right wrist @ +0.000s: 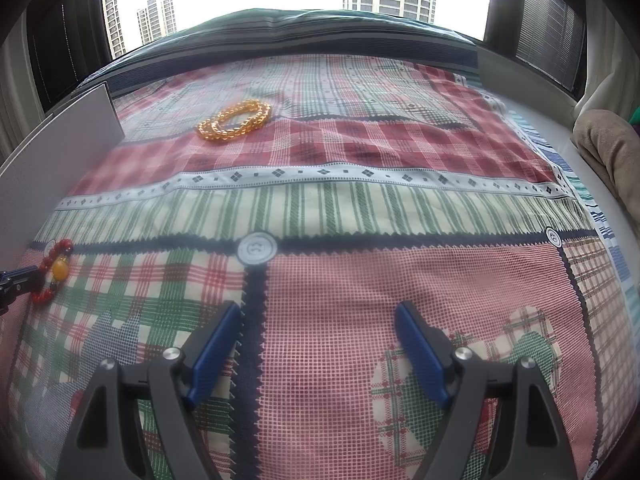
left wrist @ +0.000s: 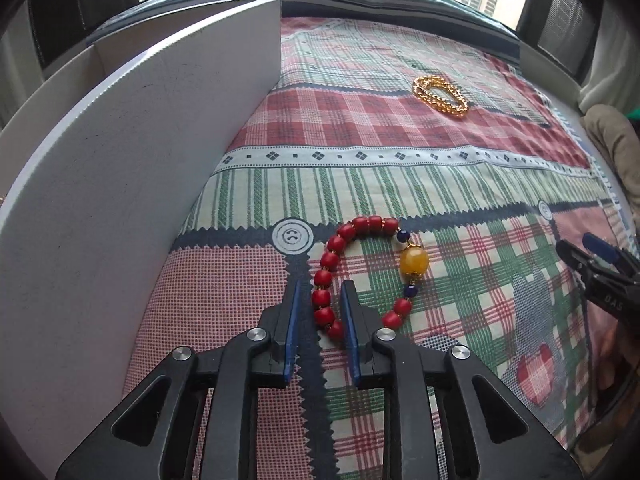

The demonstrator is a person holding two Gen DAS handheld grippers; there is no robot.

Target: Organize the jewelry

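A bracelet of red beads [left wrist: 362, 226] with one big yellow bead [left wrist: 415, 261] lies on the patchwork bedspread [left wrist: 400, 184]. My left gripper [left wrist: 322, 284] straddles its left strand. The blue pads stand narrowly on either side of the beads with small gaps showing, so it is open. A gold bead bracelet [left wrist: 440, 92] lies farther back. In the right wrist view the red bracelet [right wrist: 56, 268] is at the far left by the left gripper's tip [right wrist: 16, 280], and the gold bracelet [right wrist: 234, 120] lies at the back. My right gripper [right wrist: 318, 308] hovers wide open over bare cloth.
A tall white cardboard box [left wrist: 140, 140] stands along the left side, close to the left gripper; its wall [right wrist: 60, 148] also shows in the right wrist view. A beige cloth [right wrist: 608, 148] lies off the bedspread at the right. A window runs behind the bed.
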